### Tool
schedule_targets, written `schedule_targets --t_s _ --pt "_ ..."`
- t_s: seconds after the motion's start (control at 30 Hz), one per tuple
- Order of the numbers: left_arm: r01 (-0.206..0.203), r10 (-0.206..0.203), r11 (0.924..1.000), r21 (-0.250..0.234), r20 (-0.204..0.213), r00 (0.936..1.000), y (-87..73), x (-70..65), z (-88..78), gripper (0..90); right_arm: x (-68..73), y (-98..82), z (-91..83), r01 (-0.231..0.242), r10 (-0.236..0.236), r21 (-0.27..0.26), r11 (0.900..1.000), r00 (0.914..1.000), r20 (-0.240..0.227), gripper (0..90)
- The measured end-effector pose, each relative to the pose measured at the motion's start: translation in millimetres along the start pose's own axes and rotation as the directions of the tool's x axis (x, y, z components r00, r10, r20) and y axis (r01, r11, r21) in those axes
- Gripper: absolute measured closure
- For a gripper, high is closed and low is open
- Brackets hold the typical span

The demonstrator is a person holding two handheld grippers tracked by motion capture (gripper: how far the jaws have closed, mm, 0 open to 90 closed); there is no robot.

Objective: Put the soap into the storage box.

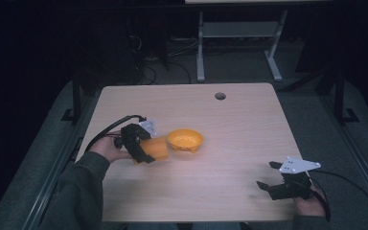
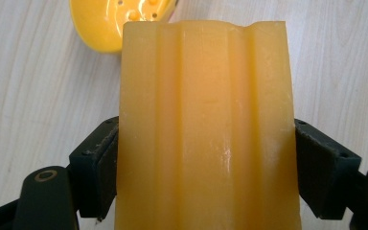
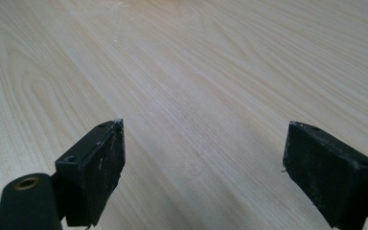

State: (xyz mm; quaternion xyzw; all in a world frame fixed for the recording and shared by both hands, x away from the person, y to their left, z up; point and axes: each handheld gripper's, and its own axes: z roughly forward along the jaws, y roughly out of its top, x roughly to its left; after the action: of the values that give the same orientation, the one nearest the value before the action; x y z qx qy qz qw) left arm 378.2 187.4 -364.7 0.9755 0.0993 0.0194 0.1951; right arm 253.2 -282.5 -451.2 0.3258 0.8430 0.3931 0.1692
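High view: my left hand-held gripper (image 1: 146,148) sits near the left edge of the worktop (image 1: 239,124), about halfway between its far and near edges. Its jaws are closed against the two sides of one orange block (image 1: 156,149), which they hold just beside one yellow bowl (image 1: 185,140); block and bowl look close together, and I cannot tell from here whether they touch. My left hand (image 1: 109,149) wraps the gripper's body from the left, with the sleeve running back to the near left corner. My right hand-held gripper (image 1: 270,178) rests low by the near right corner, well apart from the block and bowl, jaws spread wide with nothing between them. My right hand (image 1: 310,203) holds it from behind at the near edge. One round hole (image 1: 220,96) lies near the far edge.

Left gripper view: the orange block (image 2: 206,124) stands up between my two black jaws, each pad pressed flat on one side of it. It has lengthwise ridges down its face. The yellow bowl (image 2: 110,24) lies beyond the block's far end, with small holes in its bottom.

Right gripper view: my two jaws stand far apart over the bare pale wood of the worktop (image 3: 211,81), gripping nothing.
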Motion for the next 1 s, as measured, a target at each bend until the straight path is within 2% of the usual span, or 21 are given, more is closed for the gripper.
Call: schedule_targets --t_s 0.53,0.77,0.83,1.0 --pt "-0.053 0.053 0.9986 0.006 0.012 0.9985 36.3 17.1 4.9 20.9 -3.5 -2.3 -1.7 -0.003 0.003 -0.006 1.0 1.0 0.003 13.9" --pt "-0.076 0.076 0.9971 0.009 0.021 0.9969 52.7 23.8 9.3 20.9 -2.8 -2.2 -1.7 0.002 -0.002 -0.014 1.0 0.9999 -0.013 13.9" --pt "-0.073 0.073 0.9973 0.011 0.032 0.9968 56.2 25.1 10.7 20.9 -3.2 -2.4 -1.7 0.005 -0.005 -0.008 1.0 0.9999 -0.01 13.9" --pt "-0.077 0.077 0.9971 -0.003 0.022 0.9968 61.1 28.1 12.7 21.0 -3.1 -2.2 -1.9 0.002 -0.002 -0.011 1.0 0.9999 -0.011 13.9"
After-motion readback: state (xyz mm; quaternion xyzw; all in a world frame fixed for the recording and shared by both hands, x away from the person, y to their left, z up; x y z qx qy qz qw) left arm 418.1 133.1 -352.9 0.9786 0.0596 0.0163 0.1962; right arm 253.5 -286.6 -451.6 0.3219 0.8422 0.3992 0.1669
